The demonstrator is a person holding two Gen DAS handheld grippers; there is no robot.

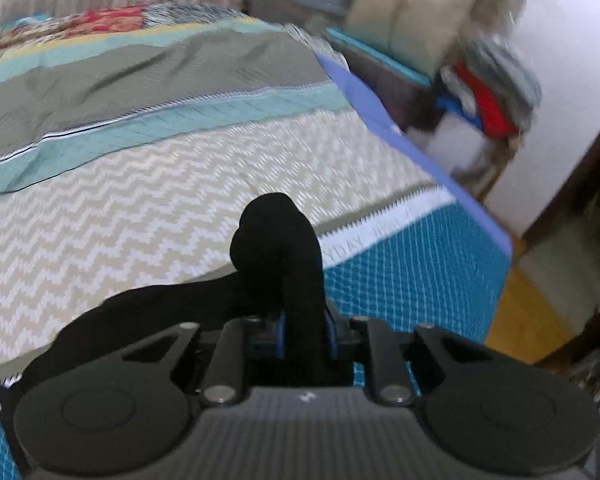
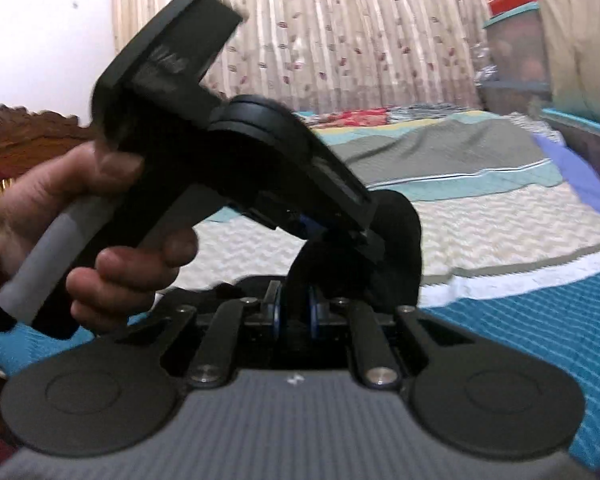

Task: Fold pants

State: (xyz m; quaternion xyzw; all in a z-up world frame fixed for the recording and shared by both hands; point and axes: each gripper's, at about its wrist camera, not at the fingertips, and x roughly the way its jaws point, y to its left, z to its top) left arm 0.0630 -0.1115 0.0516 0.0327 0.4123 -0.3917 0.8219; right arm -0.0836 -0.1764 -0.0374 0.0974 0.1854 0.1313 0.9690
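Note:
The black pants are bunched into a thick fold that rises between the blue pads of my left gripper, which is shut on the cloth. More black fabric trails off to the lower left over the bedspread. In the right wrist view my right gripper is shut on a black fold of the pants too. Just above it, a hand holds the left gripper, tilted down onto the same bundle. The two grippers are very close together.
The bed carries a cream zigzag and teal quilt, and a grey-green blanket lies further back. The bed's edge drops off on the right, towards a pile of clothes and plastic bins. A curtain hangs behind.

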